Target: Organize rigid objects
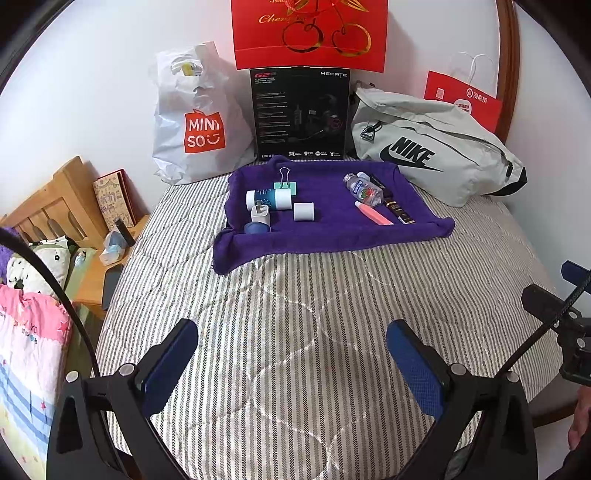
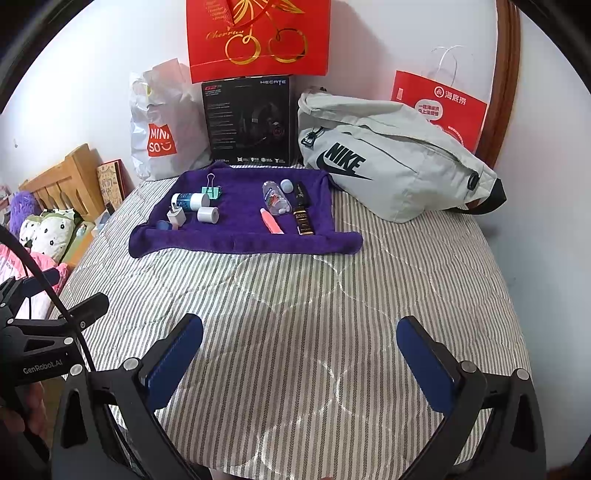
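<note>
A purple towel (image 1: 325, 236) (image 2: 236, 243) lies on the striped bed with small objects on it. On its left are a teal binder clip (image 1: 285, 184) (image 2: 211, 191), a teal-and-white bottle (image 1: 267, 198) (image 2: 189, 201), a white roll (image 1: 303, 211) (image 2: 207, 215), a white charger (image 1: 260, 216) (image 2: 176, 217) and a blue cap (image 1: 256, 228) (image 2: 162, 224). On its right are a clear bottle (image 1: 361, 189) (image 2: 274, 198), a pink tube (image 1: 373, 213) (image 2: 272, 221) and a dark tube (image 1: 397, 206) (image 2: 303, 218). My left gripper (image 1: 291, 354) and right gripper (image 2: 299, 354) are open and empty, well short of the towel.
Behind the towel stand a Miniso bag (image 1: 195, 122), a black headset box (image 1: 300, 112), a red gift bag (image 1: 310, 33), a grey Nike bag (image 1: 436, 147) and a red paper bag (image 1: 465, 98). A wooden nightstand (image 1: 92, 273) and headboard are at left.
</note>
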